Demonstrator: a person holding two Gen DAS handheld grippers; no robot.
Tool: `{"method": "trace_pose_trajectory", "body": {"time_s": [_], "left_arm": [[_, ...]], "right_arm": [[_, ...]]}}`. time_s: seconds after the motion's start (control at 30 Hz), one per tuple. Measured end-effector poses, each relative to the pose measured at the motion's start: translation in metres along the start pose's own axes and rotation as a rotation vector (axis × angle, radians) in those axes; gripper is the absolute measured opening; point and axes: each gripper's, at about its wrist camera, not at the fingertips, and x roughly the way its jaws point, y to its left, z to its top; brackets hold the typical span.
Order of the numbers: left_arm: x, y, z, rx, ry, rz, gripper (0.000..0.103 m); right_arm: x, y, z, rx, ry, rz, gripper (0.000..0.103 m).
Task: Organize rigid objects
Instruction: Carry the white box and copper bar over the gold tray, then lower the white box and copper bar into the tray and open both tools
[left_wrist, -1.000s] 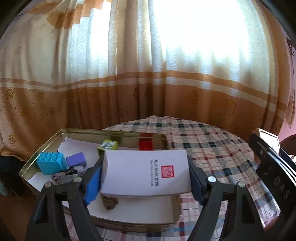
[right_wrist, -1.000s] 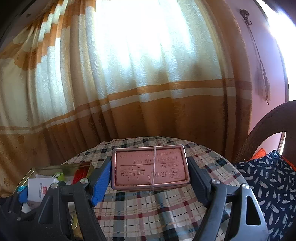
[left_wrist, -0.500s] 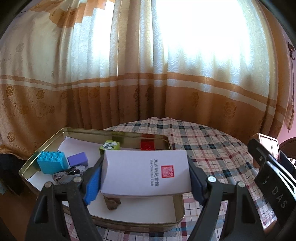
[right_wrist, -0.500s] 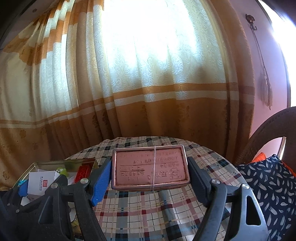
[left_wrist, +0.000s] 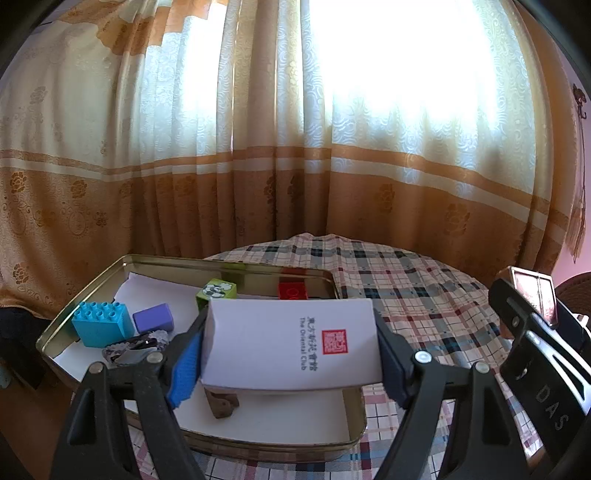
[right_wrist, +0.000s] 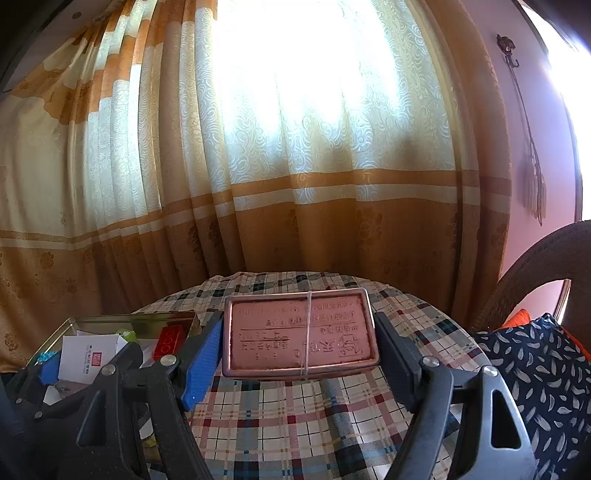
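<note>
White card makes up the box (left_wrist: 291, 345) clamped between the pads of the left gripper (left_wrist: 290, 354); it carries a red seal and a line of dark print, and it hangs over the near half of the gold metal tray (left_wrist: 85, 295). Under the box's near edge a small brown piece (left_wrist: 221, 402) lies on the tray's white liner. Toward the tray's left end sit a cyan studded brick (left_wrist: 101, 325) and, just beside it, a purple block (left_wrist: 153, 317), with a dark patterned item (left_wrist: 131, 347) in front of them. Against the tray's far wall stand a green printed cube (left_wrist: 216, 291) and a red brick (left_wrist: 293, 290). The tray rests at the left of a round table under a plaid cloth (left_wrist: 406, 284).

To the tray's right, the right gripper (right_wrist: 299, 350) holds a copper-coloured tin (right_wrist: 301, 334) across its width, a thin band running round it. Orange and cream curtains (left_wrist: 258, 147) hang behind the table.
</note>
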Motion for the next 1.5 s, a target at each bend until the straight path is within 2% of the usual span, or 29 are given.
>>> {"method": "trace_pose_trajectory", "body": {"time_s": [0.23,0.73,1.03,1.5], "left_arm": [[0.001,0.0,0.0,0.0,0.004,0.002,0.08],[0.001,0.005,0.001,-0.013,0.002,0.007,0.08],[-0.004,0.037,0.017,-0.063,-0.016,0.064,0.08],[0.01,0.082,0.031,-0.092,0.017,0.164,0.08]], "right_arm": [[-0.001,0.004,-0.003,0.024,0.019,0.028,0.079],[-0.003,0.007,-0.003,0.018,0.009,0.027,0.079],[0.0,0.017,0.003,0.023,0.013,0.052,0.079],[0.002,0.07,0.021,-0.018,-0.005,0.179,0.079]]}}
